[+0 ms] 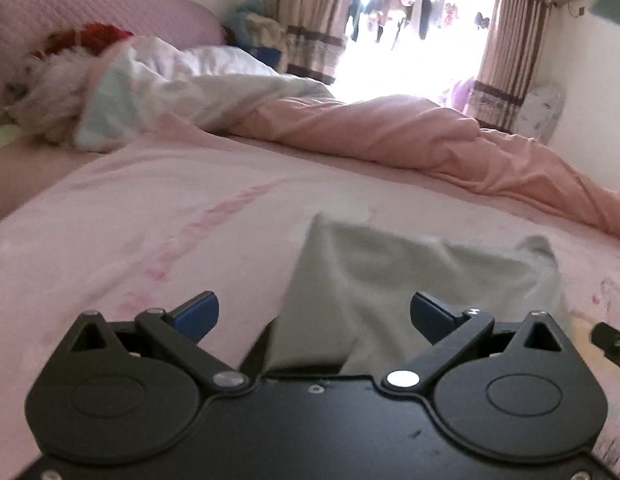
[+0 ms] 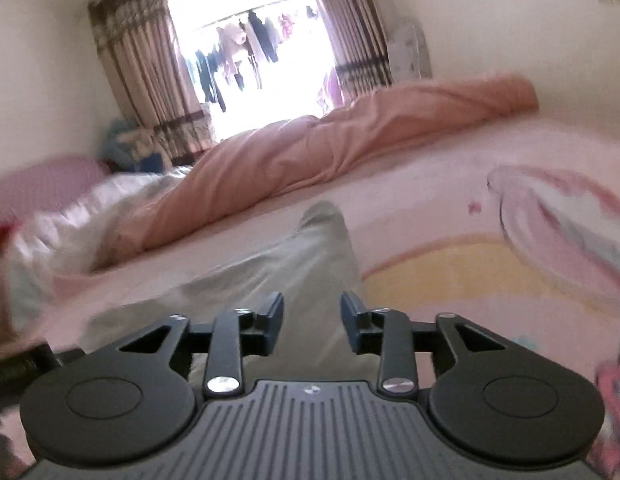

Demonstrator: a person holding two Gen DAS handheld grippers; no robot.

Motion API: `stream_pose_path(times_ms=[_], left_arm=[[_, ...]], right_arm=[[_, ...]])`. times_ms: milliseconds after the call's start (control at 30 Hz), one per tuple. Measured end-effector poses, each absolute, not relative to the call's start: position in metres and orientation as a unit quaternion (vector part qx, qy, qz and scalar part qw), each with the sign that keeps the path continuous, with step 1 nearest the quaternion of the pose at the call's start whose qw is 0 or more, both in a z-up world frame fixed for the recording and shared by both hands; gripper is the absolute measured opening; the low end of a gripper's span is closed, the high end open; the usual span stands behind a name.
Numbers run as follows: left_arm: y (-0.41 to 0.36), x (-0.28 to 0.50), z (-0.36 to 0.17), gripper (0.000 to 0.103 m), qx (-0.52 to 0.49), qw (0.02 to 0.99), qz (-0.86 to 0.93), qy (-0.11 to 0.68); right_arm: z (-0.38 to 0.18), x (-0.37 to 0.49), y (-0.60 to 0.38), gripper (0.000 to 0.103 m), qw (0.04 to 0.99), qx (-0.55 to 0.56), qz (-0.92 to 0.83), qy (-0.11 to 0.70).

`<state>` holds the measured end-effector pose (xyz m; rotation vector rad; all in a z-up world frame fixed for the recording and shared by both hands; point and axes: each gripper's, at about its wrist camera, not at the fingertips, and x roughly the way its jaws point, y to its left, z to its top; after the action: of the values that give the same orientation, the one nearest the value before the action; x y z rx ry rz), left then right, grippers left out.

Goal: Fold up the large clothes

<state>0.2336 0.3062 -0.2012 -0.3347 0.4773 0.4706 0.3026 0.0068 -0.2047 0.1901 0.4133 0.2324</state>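
**Mia:** Where is the thing we have to fold?

**Ben:** It is the grey-green cloth (image 1: 410, 280). It lies on the pink bed sheet (image 1: 130, 220), right in front of both tools.

**Mia:** Start on the left. What is the left gripper (image 1: 314, 312) doing?

**Ben:** Its blue fingertips (image 1: 198, 312) stand wide apart. The cloth lies under the gap between them, but the tips do not pinch it. It holds nothing.

**Mia:** And the right gripper (image 2: 312, 324)?

**Ben:** Its jaws are about half open. The cloth (image 2: 278, 264) shows in the gap, yet the pads do not press on it. So nothing is held there either.

**Mia:** Which way does the cloth run?

**Ben:** From the right wrist view it looks long, going away from the tools toward the rumpled peach blanket (image 2: 330, 148). Its far tip points at the blanket.

**Mia:** Which tool is nearer?

**Ben:** I think both are about as near. The cloth's near end lies right by each one, so either could reach down and pinch it.
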Motion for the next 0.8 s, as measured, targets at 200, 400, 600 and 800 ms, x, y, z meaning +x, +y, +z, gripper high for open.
stream_pose_path(times_ms=[200,400,600,800], left_arm=[[0.335,0.275,-0.239,0.103,-0.171,0.901,0.246,0.313],[0.322,0.287,-0.195,0.103,-0.101,0.921,0.291,0.239],[0.343,0.355,-0.253,0.103,-0.116,0.884,0.278,0.357],[0.322,0.295,-0.212,0.103,-0.008,0.903,0.241,0.355]], right_arm=[[-0.231,0.36,0.002,0.055,0.947,0.079,0.091,0.296],[-0.208,0.386,0.033,0.054,0.966,0.012,0.119,0.227],[-0.234,0.446,0.042,0.074,0.946,0.001,0.118,0.303],[-0.215,0.387,-0.003,0.082,0.926,0.014,0.212,0.312]])
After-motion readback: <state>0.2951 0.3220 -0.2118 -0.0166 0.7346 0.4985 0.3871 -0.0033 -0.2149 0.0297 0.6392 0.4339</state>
